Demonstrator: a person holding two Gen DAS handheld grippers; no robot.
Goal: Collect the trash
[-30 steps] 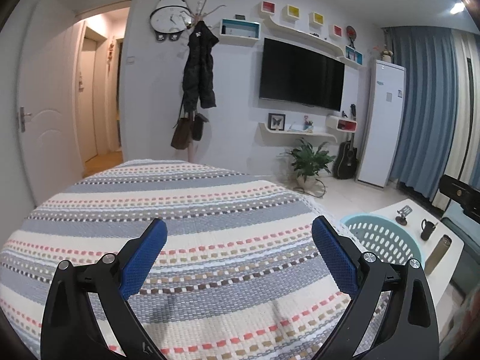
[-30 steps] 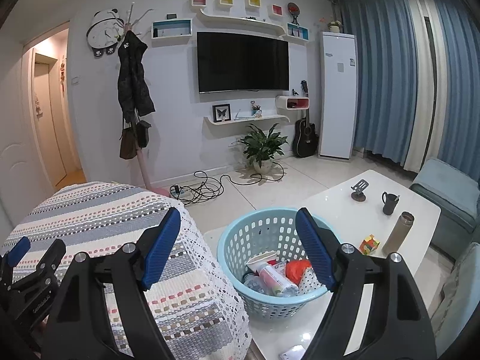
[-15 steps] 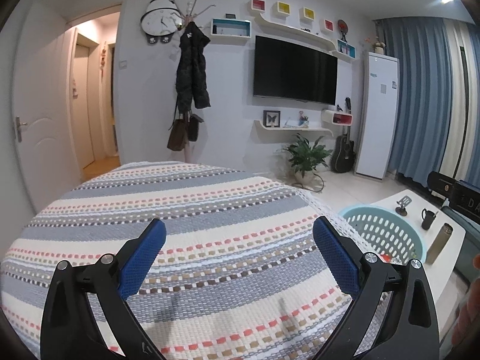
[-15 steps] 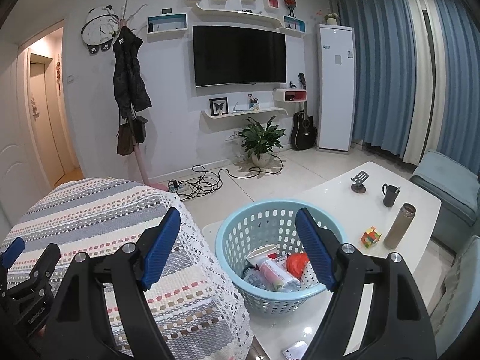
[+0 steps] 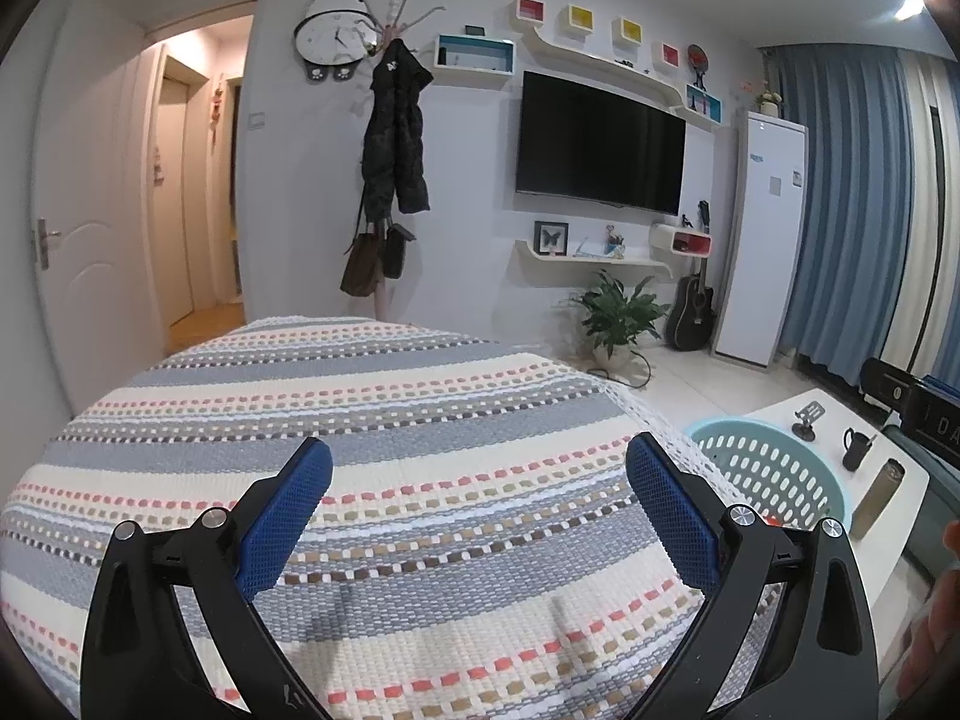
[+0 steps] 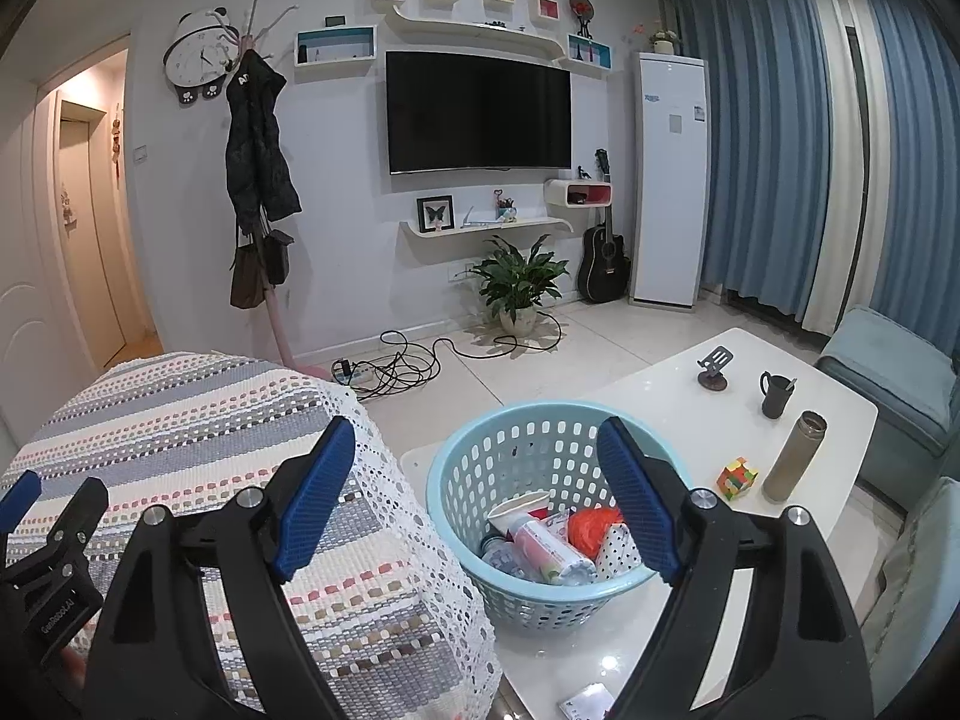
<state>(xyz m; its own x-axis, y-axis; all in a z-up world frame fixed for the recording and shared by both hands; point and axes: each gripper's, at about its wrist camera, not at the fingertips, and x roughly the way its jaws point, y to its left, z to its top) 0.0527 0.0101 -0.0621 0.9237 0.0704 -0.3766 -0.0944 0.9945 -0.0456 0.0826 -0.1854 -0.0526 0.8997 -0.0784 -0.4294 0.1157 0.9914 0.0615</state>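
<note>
Since a second ago my right claw [image 6: 474, 495] has crept wider, opening empty over the basket [image 6: 456, 468]; my left claw [image 5: 480, 507] gapes empty, so next I judge I must find more trash beyond it.

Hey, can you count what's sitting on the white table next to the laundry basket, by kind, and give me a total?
Not counting the basket or the trash in it, on the white table:
Phone stand: 1
Black mug: 1
Metal bottle: 1
Puzzle cube: 1
White card at the near edge: 1
Total: 5
</note>
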